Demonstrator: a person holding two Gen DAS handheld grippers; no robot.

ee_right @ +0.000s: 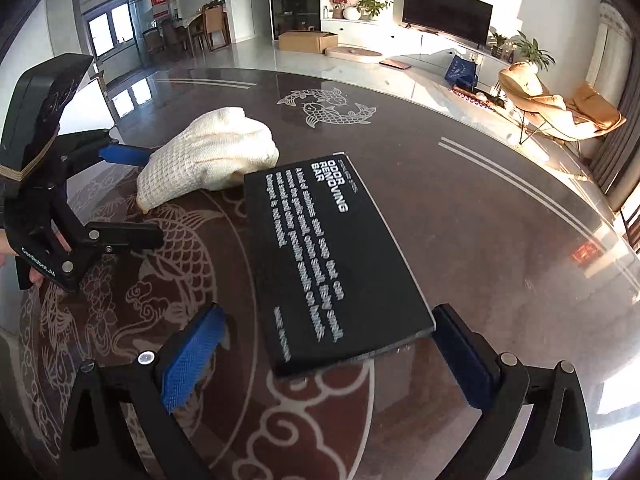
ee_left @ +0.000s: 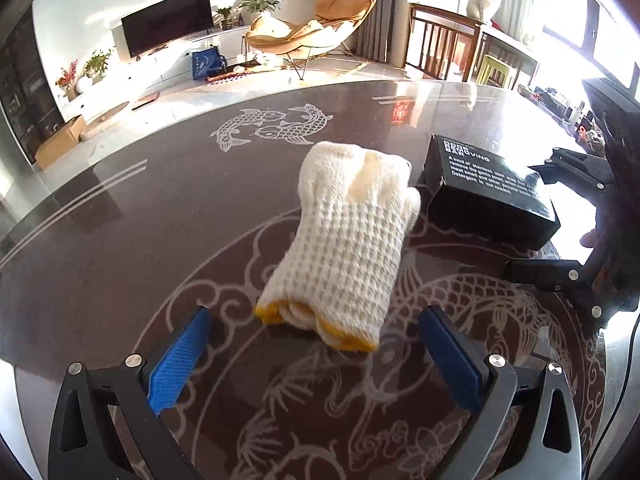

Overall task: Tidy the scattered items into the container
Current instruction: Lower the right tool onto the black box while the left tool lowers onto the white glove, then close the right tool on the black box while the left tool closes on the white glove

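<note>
step: two pickups are being lined up, one per gripper; no container is seen in either view.
left gripper [ee_left: 314, 354]: fingers spread wide, nothing held. The rolled glove bundle [ee_left: 346, 236] lies ahead on the table [ee_left: 120, 220], its yellow-trimmed cuff end just in front of the gap, not yet between the pads.
right gripper [ee_right: 326, 354]: fingers spread wide, nothing held. The near end of the black box [ee_right: 332, 260] sits in the gap; the right pad looks touching or just beside its corner, the left pad [ee_right: 192, 364] stands clear.
layout: both items lie in the table's middle, on the fish pattern; glove bundle and box look touching or just beside each other at the far end.
how, left: the gripper is best advanced until the cuff end sits well between the pads, then closed across the roll's width; soft knit, so a deep bite is advised.
how, right: the box is best centred first, so the corner is not pushed askew, then clamped on its long sides.
risk: the box is likely to slide on the glossy top.
</note>
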